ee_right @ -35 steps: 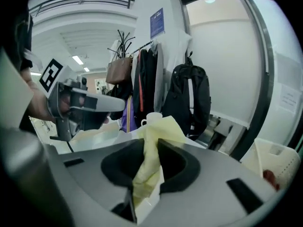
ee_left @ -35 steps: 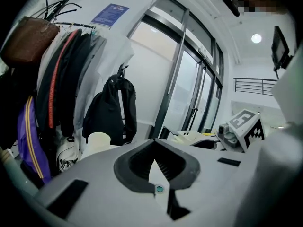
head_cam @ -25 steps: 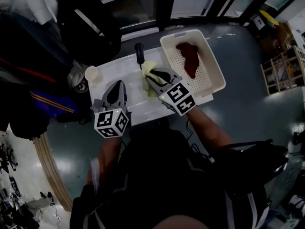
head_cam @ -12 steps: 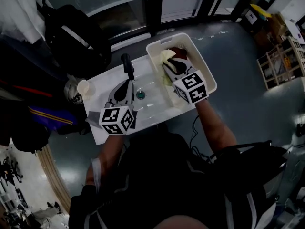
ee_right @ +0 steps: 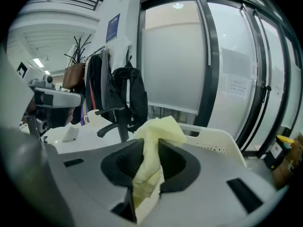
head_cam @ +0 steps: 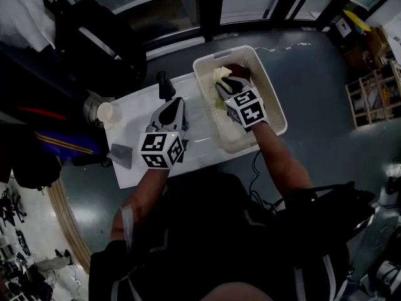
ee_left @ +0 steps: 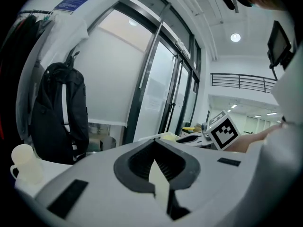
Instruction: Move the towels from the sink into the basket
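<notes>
A pale yellow towel [head_cam: 219, 76] hangs pinched in my right gripper [head_cam: 227, 86], which is shut on it over the white perforated basket [head_cam: 274, 115]. In the right gripper view the yellow towel [ee_right: 152, 141] bunches up between the dark pads of the right gripper [ee_right: 147, 171], with the basket rim [ee_right: 215, 137] just beyond. A dark red towel [head_cam: 243, 72] lies in the basket's far end, partly hidden by the gripper. My left gripper [head_cam: 177, 103] hovers over the white sink [head_cam: 135, 121], shut with nothing in it. The left gripper [ee_left: 158, 171] shows its pads meeting.
A black faucet [head_cam: 164, 85] rises at the sink's back edge. A white cup [head_cam: 108, 113] and a grey block [head_cam: 120, 155] sit at the sink's left. A black backpack [head_cam: 100, 33] is behind, and wooden shelving [head_cam: 369, 93] at far right.
My right gripper carried the yellow towel from over the sink rightward to over the basket. The left gripper shifted slightly right above the sink.
</notes>
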{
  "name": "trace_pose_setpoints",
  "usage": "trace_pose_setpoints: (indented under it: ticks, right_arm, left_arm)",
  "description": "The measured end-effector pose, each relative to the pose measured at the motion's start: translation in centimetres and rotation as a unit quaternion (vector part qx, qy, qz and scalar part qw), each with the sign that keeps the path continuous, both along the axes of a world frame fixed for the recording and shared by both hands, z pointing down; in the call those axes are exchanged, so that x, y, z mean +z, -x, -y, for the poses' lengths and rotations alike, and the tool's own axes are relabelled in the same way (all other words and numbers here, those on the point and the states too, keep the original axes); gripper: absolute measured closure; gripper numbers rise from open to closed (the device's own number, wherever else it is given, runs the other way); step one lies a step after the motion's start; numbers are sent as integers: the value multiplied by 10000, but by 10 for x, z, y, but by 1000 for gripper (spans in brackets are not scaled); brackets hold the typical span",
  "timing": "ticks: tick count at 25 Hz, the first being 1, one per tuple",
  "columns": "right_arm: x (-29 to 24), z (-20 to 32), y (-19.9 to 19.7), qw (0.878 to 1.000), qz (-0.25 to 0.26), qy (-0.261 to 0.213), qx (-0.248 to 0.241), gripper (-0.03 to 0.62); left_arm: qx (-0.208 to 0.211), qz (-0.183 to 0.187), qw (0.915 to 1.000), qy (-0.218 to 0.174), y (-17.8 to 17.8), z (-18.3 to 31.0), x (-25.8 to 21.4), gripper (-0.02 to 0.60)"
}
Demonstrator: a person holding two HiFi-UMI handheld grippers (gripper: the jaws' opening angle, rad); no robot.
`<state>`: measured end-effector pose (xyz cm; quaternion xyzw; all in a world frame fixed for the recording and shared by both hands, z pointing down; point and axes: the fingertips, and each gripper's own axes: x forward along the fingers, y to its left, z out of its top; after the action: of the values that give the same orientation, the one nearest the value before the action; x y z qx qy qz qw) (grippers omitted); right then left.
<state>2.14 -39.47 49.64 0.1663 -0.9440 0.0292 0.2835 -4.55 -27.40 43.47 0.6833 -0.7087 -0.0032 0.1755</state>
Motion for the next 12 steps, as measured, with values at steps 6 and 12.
trace_pose_setpoints:
  ticks: [6,12]
  right_arm:
    - [47,24,20,9990,-379,144,-174,496]
    - [102,39,48,9952,-827,452,-260,494]
  left_arm:
    - [-251,-26,9995,215,6,20,18,574]
    - [-469,-82,9980,417,24,33,34,575]
